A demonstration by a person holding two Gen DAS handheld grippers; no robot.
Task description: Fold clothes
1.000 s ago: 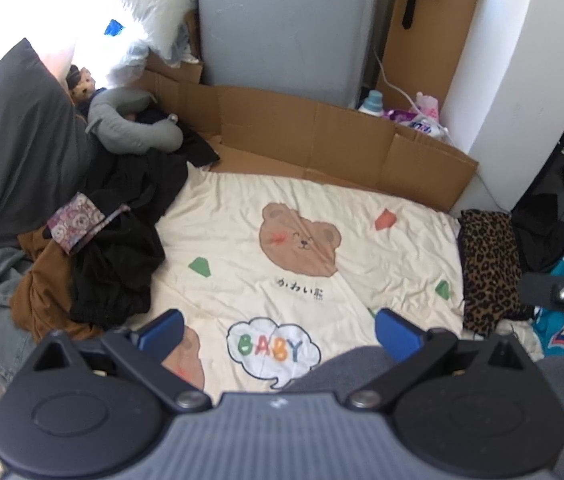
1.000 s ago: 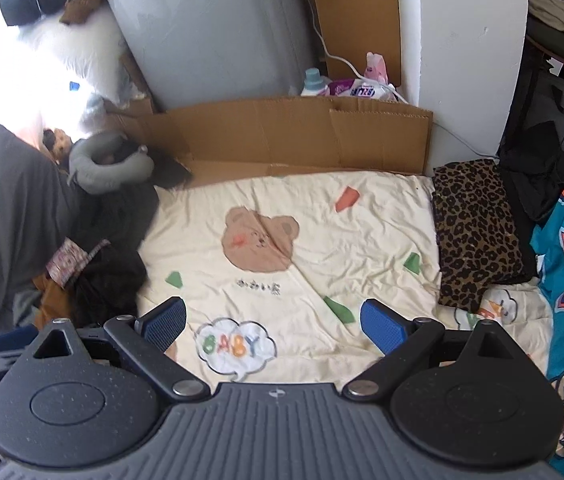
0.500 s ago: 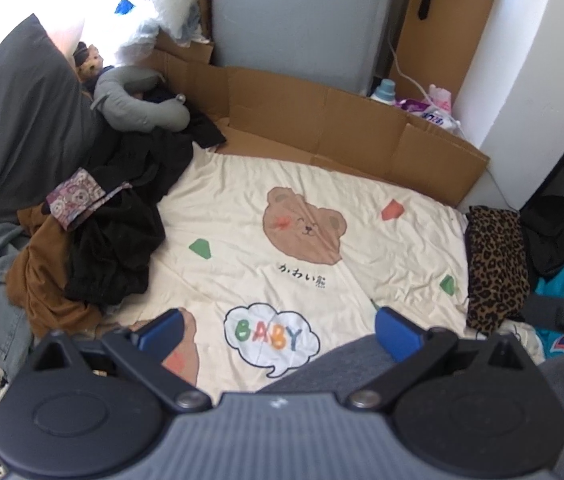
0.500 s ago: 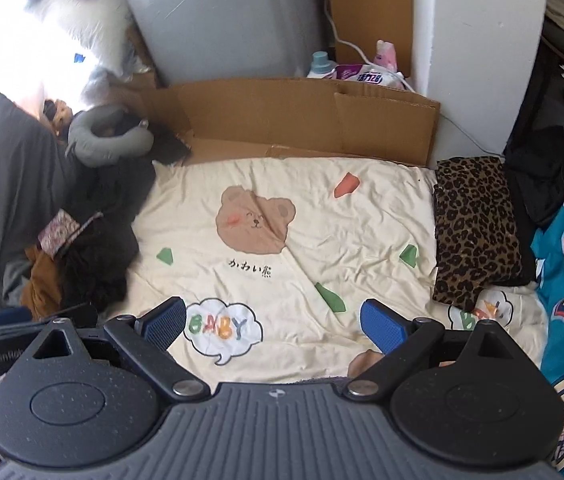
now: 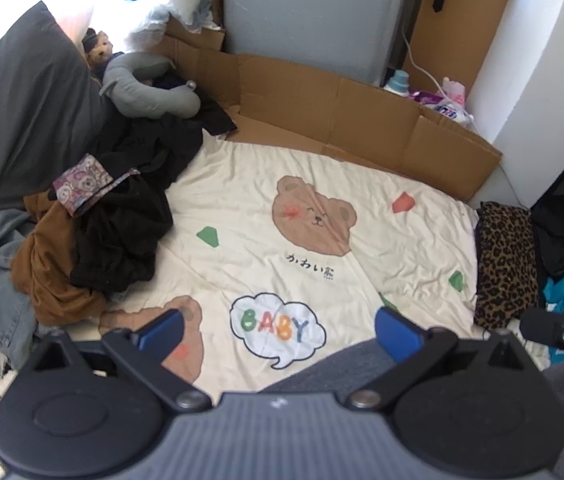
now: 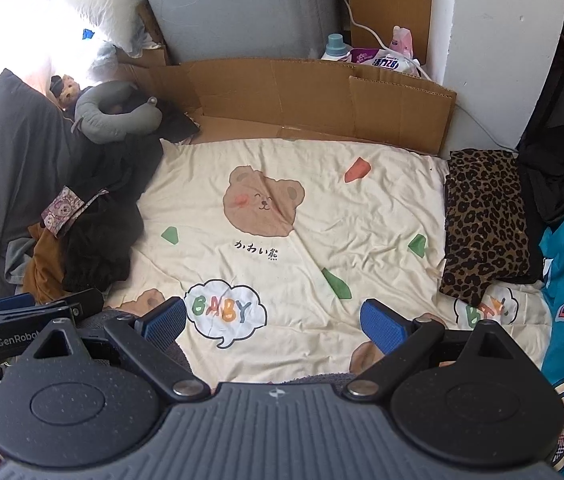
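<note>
Left wrist view
Left gripper point(image 5: 277, 330): jaws spread wide, nothing between the blue pads point(image 5: 161, 330); it hangs over the near edge of the cream sheet point(image 5: 362, 184).
Writing: "BABY" in coloured letters inside a speech bubble point(image 5: 277, 330), directly ahead between the fingers; a short line of black characters sits under the bear face point(image 5: 314, 216).
Clothes pile point(image 5: 97, 236): black, brown and grey garments heaped at the sheet's left edge, ahead and to the left of the left finger — not touched by it.
Leopard-print garment point(image 5: 506, 264): folded flat at the sheet's right edge, ahead and right of the right finger.
Right gripper point(image 5: 562, 334): only a dark part shows at the right margin.

Right wrist view
Right gripper point(image 6: 273, 322): jaws wide apart and empty, above the sheet's near edge.
Writing: the "BABY" bubble point(image 6: 223, 310) lies just beside the left pad; a second, partly hidden one point(image 6: 482, 308) lies near the leopard-print garment point(image 6: 486, 220); "GenRobo…" on the left gripper's body point(image 6: 17, 328).
Detergent pouch point(image 6: 382, 60): lettering too small to read, behind the cardboard point(image 6: 322, 96).
Clothes pile point(image 6: 85, 240): far left — well apart from the fingers.
</note>
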